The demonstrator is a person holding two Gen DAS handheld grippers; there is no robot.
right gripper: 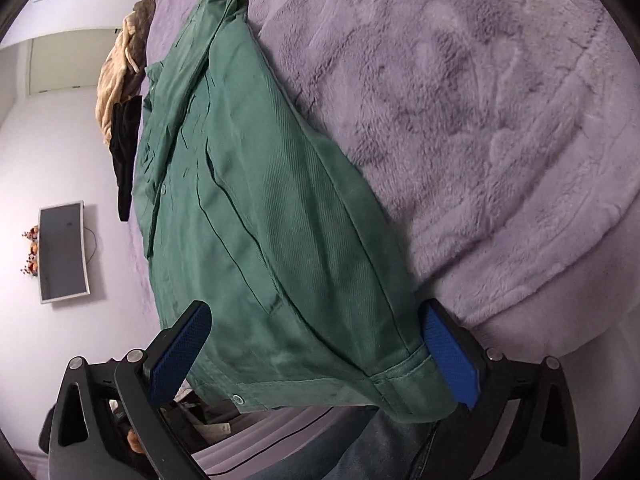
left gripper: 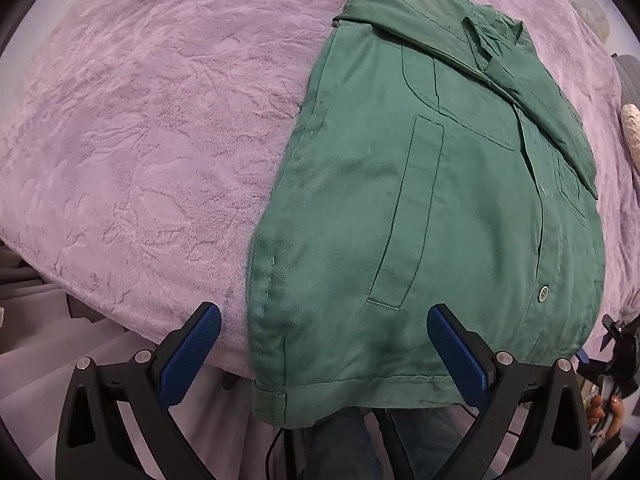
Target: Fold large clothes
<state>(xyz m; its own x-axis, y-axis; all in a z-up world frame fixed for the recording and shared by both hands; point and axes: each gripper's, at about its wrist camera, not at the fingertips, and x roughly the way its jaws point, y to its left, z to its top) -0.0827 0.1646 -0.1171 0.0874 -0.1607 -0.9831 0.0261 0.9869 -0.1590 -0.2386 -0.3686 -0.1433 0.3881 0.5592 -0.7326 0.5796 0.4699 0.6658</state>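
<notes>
A green button-up jacket (left gripper: 460,216) lies on a purple plush blanket (left gripper: 160,128), both sleeves folded in over its front, hem hanging over the near bed edge. My left gripper (left gripper: 324,344) is open, its blue pads either side of the hem's left corner, just in front of the cloth. In the right wrist view the jacket (right gripper: 272,216) runs away from me. My right gripper (right gripper: 316,348) is open and straddles the hem; its right pad (right gripper: 448,356) touches the hem's corner.
Beige and black clothes (right gripper: 120,80) are piled beyond the jacket's collar. A wall monitor (right gripper: 64,252) hangs at the left. The blanket (right gripper: 480,120) stretches wide to the right of the jacket. The person's jeans (left gripper: 360,440) stand below the bed edge.
</notes>
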